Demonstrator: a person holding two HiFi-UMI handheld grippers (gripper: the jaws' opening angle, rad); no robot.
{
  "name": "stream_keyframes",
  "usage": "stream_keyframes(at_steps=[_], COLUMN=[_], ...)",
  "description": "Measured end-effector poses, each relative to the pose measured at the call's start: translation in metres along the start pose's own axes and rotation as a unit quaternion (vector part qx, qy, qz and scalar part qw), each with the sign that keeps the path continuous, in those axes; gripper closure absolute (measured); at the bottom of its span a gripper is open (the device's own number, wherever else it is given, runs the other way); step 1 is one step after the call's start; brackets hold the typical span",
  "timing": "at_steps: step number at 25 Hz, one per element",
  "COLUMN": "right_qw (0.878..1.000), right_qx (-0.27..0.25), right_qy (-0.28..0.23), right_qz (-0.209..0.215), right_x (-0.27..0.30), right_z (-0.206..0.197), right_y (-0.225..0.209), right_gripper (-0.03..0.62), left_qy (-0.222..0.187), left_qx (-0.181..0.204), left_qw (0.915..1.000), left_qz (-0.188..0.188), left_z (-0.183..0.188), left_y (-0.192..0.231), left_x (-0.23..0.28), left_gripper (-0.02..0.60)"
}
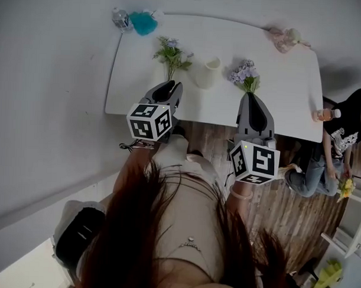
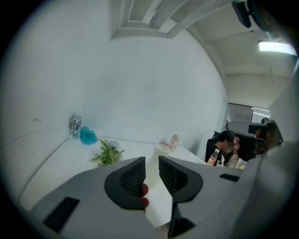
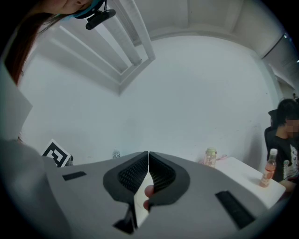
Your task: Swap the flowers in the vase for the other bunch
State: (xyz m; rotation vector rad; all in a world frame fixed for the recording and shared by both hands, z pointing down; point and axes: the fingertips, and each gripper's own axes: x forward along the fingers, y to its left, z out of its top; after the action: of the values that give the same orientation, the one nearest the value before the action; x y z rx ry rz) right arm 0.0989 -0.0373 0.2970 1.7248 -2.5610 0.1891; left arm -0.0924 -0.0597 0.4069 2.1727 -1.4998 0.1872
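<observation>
A white vase (image 1: 208,72) stands mid-table with no flowers showing in it. A green bunch with pale blooms (image 1: 170,54) lies left of it, stems pointing at my left gripper (image 1: 169,84). In the left gripper view that gripper (image 2: 152,161) is open with nothing between its jaws; the vase (image 2: 159,151) shows through the gap and the green bunch (image 2: 107,154) lies off to the left. A purple bunch (image 1: 245,75) sits right at the tip of my right gripper (image 1: 248,95). The right gripper (image 3: 148,154) is shut; no flowers show in its own view, so I cannot tell if it holds them.
A water bottle (image 1: 120,18) and a teal puff (image 1: 142,22) sit at the white table's (image 1: 289,85) far left corner, a pink item (image 1: 285,38) at the far right corner. An orange drink bottle (image 1: 327,114) stands at the right edge beside a seated person (image 1: 340,146).
</observation>
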Motion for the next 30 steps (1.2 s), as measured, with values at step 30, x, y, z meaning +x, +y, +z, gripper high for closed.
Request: stream_keyframes(at_steps=[30], right_qw=[0.998], right_qx=[-0.004], right_qy=[-0.004], right_qz=[0.061], right_x=[-0.076], right_z=[-0.015], right_y=[0.018], right_gripper=[0.566], left_qy=[-0.072], left_qx=[0.023], left_qw=[0.9955], left_qz=[0.057], left_z=[-0.013], left_y=[-0.06], left_x=[-0.106], left_gripper=[0.563])
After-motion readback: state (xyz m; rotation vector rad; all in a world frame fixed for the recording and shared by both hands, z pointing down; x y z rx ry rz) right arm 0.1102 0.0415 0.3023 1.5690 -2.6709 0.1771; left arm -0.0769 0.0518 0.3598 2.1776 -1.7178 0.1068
